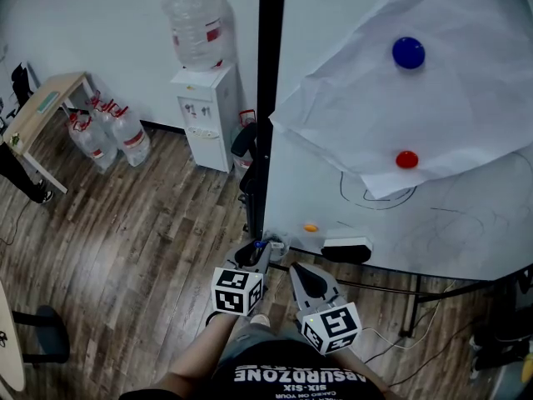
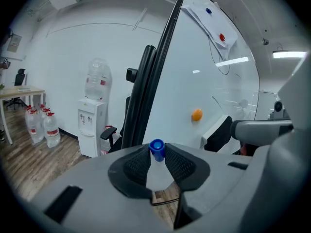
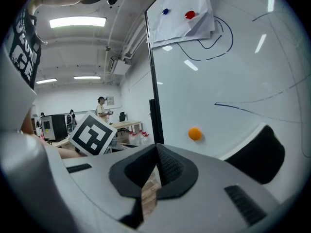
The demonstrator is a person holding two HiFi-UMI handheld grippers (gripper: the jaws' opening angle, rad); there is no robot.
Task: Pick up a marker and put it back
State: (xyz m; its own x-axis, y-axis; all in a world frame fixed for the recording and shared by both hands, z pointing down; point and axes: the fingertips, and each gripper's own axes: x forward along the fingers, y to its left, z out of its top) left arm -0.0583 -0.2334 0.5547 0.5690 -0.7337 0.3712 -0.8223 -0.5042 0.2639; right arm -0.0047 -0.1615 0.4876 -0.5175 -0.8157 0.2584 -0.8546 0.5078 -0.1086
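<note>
A white marker with a blue cap (image 2: 156, 147) stands between the pads of my left gripper (image 2: 156, 154), which press on its barrel from both sides. In the head view the left gripper (image 1: 257, 255) is held close to the whiteboard's lower left corner, the blue cap (image 1: 259, 244) just showing at its tip. Just to its right, my right gripper (image 1: 294, 272) hangs below the board's tray. Seen from the right gripper view, the right gripper (image 3: 156, 148) has its jaws closed together with nothing between them.
The whiteboard (image 1: 466, 215) carries a black eraser (image 1: 346, 249), an orange magnet (image 1: 311, 227), and a paper sheet (image 1: 450, 98) pinned by blue (image 1: 408, 52) and red (image 1: 406, 159) magnets. A water dispenser (image 1: 206, 107), bottles (image 1: 112, 136) and a table (image 1: 42, 107) stand at the left.
</note>
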